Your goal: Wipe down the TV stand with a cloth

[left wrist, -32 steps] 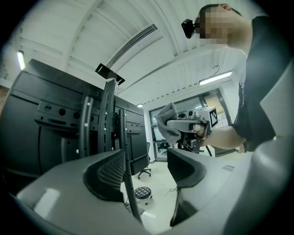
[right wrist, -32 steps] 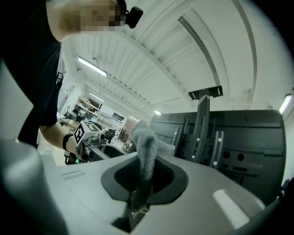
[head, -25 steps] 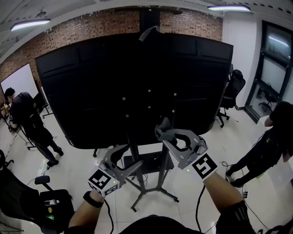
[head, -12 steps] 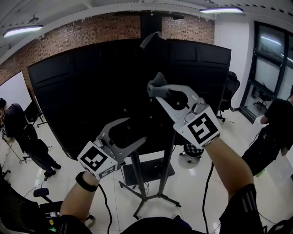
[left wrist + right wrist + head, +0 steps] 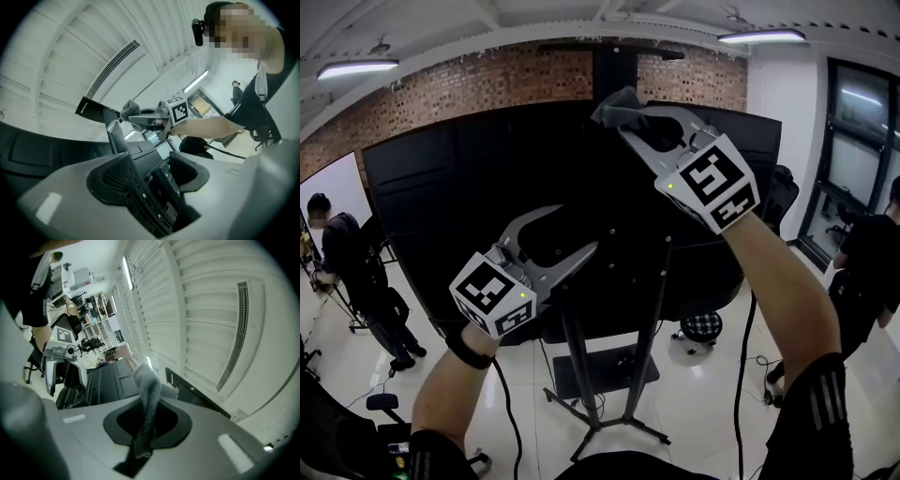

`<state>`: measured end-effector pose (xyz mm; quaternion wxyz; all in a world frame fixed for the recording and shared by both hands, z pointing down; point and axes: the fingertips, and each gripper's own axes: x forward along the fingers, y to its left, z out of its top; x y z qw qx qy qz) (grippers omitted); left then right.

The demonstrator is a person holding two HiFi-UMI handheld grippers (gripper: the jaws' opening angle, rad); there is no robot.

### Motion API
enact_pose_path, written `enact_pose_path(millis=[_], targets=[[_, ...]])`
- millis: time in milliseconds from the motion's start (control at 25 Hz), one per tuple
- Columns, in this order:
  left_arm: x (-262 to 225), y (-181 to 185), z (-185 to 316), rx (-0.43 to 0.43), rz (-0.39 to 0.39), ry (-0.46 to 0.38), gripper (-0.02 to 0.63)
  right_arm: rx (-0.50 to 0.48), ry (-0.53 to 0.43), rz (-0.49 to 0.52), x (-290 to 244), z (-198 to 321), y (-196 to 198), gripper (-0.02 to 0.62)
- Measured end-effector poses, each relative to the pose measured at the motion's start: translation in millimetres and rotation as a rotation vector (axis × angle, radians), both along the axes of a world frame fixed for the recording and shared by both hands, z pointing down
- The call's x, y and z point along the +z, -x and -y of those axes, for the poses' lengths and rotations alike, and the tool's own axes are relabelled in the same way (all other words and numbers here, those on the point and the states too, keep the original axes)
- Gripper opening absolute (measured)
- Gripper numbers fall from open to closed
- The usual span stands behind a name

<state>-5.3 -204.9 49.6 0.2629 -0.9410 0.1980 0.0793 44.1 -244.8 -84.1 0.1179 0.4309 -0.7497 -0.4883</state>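
Note:
A large black TV [image 5: 441,216] shows its back, mounted on a black wheeled stand [image 5: 600,422] whose post [image 5: 614,66] rises above the screen's top edge. My right gripper [image 5: 621,108] is raised to that top edge beside the post, shut on a grey cloth [image 5: 614,101]. In the right gripper view the cloth [image 5: 147,399] hangs pinched between the jaws [image 5: 147,425]. My left gripper [image 5: 574,231] is lower, in front of the TV's back, open with nothing held. In the left gripper view its jaws [image 5: 150,173] stand apart before the dark panel, with the right gripper [image 5: 143,117] above.
One person [image 5: 347,272] stands at the left near a whiteboard [image 5: 333,192], and another [image 5: 872,272] at the right edge. An office chair [image 5: 783,192] and a stool [image 5: 703,326] sit behind the TV. A brick wall [image 5: 487,80] runs along the back, above a white tiled floor [image 5: 703,394].
Both grippers have risen. The right one carried the cloth from below the screen up to the TV's top edge by the post. The left one rose less and stayed open.

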Motion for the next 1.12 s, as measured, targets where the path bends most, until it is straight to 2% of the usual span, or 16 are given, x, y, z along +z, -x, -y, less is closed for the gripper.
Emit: enact_pose_path(millis=[160, 320, 480, 680, 960, 1120], targets=[[-23, -4, 12, -0.015, -0.021, 0.020, 0.289, 0.010, -0.009, 0.012, -39, 21, -1, 0.023], [-36, -12, 24, -0.025, -0.017, -0.003, 0.288, 0.042, -0.033, -0.002, -74, 40, 3, 0.023], [-44, -20, 35, -0.052, -0.005, -0.006, 0.288, 0.074, -0.020, -0.009, -89, 60, -1, 0.023], [-39, -12, 43, -0.067, -0.024, 0.017, 0.285, 0.064, -0.017, -0.007, -83, 69, 4, 0.023], [-18, -10, 52, -0.066, -0.043, 0.060, 0.281, 0.072, -0.029, -0.083, -48, 69, 7, 0.023], [-12, -7, 49, -0.062, -0.053, 0.055, 0.270, 0.088, -0.027, -0.131, -19, 69, 7, 0.023]])
